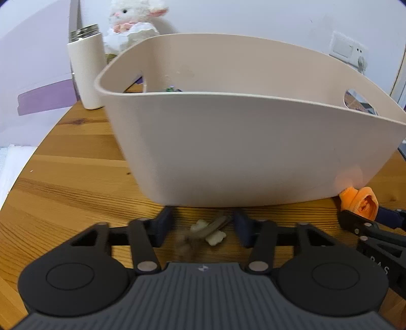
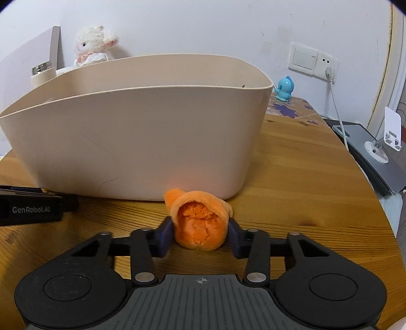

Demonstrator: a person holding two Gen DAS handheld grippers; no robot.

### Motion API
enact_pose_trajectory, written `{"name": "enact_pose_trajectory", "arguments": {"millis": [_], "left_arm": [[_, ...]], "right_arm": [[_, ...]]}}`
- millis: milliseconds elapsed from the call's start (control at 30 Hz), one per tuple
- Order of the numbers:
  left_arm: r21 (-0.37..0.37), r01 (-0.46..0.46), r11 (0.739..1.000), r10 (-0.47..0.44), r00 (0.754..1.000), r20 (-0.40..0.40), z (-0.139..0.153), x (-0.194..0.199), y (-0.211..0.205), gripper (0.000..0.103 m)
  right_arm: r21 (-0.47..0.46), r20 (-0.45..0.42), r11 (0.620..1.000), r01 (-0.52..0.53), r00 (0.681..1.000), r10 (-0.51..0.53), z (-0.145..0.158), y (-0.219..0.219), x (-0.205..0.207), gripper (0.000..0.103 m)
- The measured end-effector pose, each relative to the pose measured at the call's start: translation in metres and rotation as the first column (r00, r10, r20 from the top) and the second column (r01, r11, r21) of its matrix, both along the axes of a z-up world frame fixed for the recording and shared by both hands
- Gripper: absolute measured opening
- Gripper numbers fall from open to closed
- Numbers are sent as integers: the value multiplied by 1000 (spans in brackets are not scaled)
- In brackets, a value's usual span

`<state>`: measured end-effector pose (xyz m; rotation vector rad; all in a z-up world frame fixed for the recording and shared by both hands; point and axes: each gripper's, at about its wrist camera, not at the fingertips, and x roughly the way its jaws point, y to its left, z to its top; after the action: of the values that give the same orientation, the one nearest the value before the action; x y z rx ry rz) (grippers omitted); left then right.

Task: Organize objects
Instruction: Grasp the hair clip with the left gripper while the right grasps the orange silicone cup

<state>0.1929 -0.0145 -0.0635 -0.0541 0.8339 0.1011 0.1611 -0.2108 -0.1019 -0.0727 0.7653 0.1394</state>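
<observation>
- On the wooden table (image 2: 291, 177) a beige basket (image 2: 142, 132) is standing, and both grippers are waiting low in front of its near wall
- Right gripper (image 2: 200, 234) is pressing its fingers together on an orange plush toy (image 2: 199, 223); the toy is sitting just at the foot of the basket, and I cannot tell if it is touching the table
- Left gripper (image 1: 203, 227) is holding its fingers apart, with a small blurred thing (image 1: 209, 229), pale and brownish, lying on the table between them, near the basket wall
- Something small and dark is showing inside the basket, too hidden to name
- Behind the basket a white bottle (image 1: 86, 68) with a metal neck and a white plush lamb (image 1: 132, 22) are standing by the wall
- At the far right a blue figure (image 2: 284, 88) is sitting on the table near a wall socket (image 2: 313, 61)
</observation>
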Motion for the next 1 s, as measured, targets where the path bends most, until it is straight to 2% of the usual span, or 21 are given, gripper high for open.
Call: {"name": "enact_pose_trajectory", "arguments": {"millis": [67,100,167,267,567,833,1000], "left_arm": [[-10,-4,1000,4,1000,3,1,-2,7,33],[-18,-4,1000,4,1000,4,1,-3,12,22],[-43,2,999,-2,1000,5,0,-5,21,16],[-93,16,996,-16,1000,5,1,-9,35,16],[-132,48,990,-49,999,0,2,-18,52,15],[-108,86,990,-82,996,43,17,-35,50,15],[-69,117,991,-111,990,86,34,-47,43,15]], "right_arm": [[-2,3,1000,-2,1000,2,0,3,-3,25],[-2,2,1000,-3,1000,3,0,4,-4,20],[-8,2,1000,0,1000,0,1,7,-6,16],[-8,-1,1000,-1,1000,1,2,10,-9,14],[2,2,1000,10,1000,-10,6,7,-25,13],[11,46,1000,13,999,-14,21,6,-41,13],[24,97,1000,7,995,-9,40,4,-51,13]]}}
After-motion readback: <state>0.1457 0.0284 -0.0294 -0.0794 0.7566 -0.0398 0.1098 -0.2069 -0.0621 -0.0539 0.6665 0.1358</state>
